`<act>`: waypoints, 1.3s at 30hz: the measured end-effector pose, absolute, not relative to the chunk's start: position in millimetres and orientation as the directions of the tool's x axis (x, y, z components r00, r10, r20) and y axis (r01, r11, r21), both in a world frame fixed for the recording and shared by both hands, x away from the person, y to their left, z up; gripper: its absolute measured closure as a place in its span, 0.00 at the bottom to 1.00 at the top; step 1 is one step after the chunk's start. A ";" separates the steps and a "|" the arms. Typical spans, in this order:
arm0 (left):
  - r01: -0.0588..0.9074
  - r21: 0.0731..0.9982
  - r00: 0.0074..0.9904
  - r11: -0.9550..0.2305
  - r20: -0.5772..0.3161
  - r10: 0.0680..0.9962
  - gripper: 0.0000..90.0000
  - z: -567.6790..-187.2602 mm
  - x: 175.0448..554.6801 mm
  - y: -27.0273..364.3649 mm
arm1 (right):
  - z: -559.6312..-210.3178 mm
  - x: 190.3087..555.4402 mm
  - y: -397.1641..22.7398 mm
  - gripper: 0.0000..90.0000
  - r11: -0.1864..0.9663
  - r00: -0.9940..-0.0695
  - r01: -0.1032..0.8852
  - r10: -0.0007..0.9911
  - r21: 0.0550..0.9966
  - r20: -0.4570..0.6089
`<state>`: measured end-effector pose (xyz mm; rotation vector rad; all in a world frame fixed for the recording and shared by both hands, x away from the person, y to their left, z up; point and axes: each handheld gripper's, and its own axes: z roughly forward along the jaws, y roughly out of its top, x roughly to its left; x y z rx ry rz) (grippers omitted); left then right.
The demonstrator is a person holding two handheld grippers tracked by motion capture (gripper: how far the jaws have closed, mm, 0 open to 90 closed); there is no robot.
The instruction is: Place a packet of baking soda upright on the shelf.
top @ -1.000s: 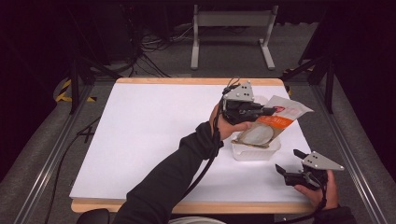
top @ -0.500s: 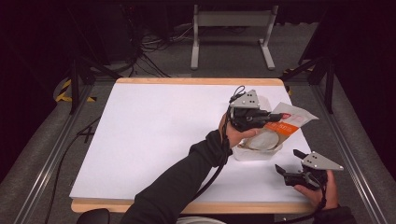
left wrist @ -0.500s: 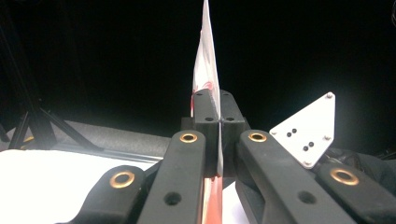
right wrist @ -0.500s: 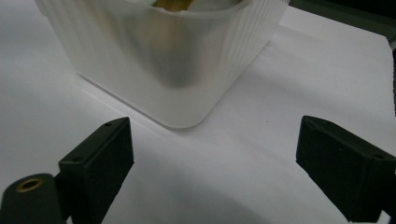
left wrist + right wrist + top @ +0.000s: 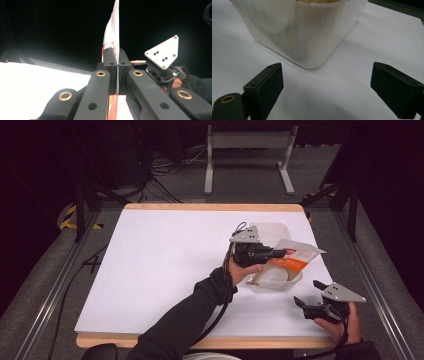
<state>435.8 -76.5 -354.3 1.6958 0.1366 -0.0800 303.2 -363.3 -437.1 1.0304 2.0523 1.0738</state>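
Container: I found a clear plastic tub (image 5: 276,281) standing on the white table (image 5: 165,265), right of centre toward the near edge; the right gripper view showed its ribbed, translucent wall (image 5: 304,32).
Contents: pale, round food lay inside; I could not identify it.
Packet: a white and orange packet (image 5: 295,260) hung over the tub's far rim, edge-on in the left gripper view (image 5: 111,40).
Second tub: another clear tub (image 5: 272,231) sat just beyond.
Left gripper (image 5: 272,254): I had it clenched on the packet's edge, jaws pressed together.
Right gripper (image 5: 306,293): released, jaws wide apart, near the tub's corner without touching it.
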 end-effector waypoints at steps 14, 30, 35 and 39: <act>0.007 0.912 1.000 -0.409 0.001 0.020 0.82 -336.6 429.4 -101.9 | -438.1 303.9 -362.1 0.13 0.385 -0.530 0.366 0.835 0.848 -0.150; 0.030 0.879 0.999 -0.477 -0.012 0.041 1.00 -355.6 431.2 -108.9 | -439.3 304.3 -360.8 0.13 0.396 -0.538 0.373 0.829 0.839 -0.152; 0.059 0.957 0.996 -0.283 -0.039 0.074 1.00 -354.0 430.0 -99.9 | -439.5 304.5 -361.0 0.13 0.395 -0.538 0.373 0.829 0.839 -0.151; 0.037 0.970 0.998 -0.242 -0.022 0.065 1.00 -360.9 425.8 -104.1 | -439.8 304.5 -360.3 0.13 0.401 -0.540 0.373 0.827 0.837 -0.155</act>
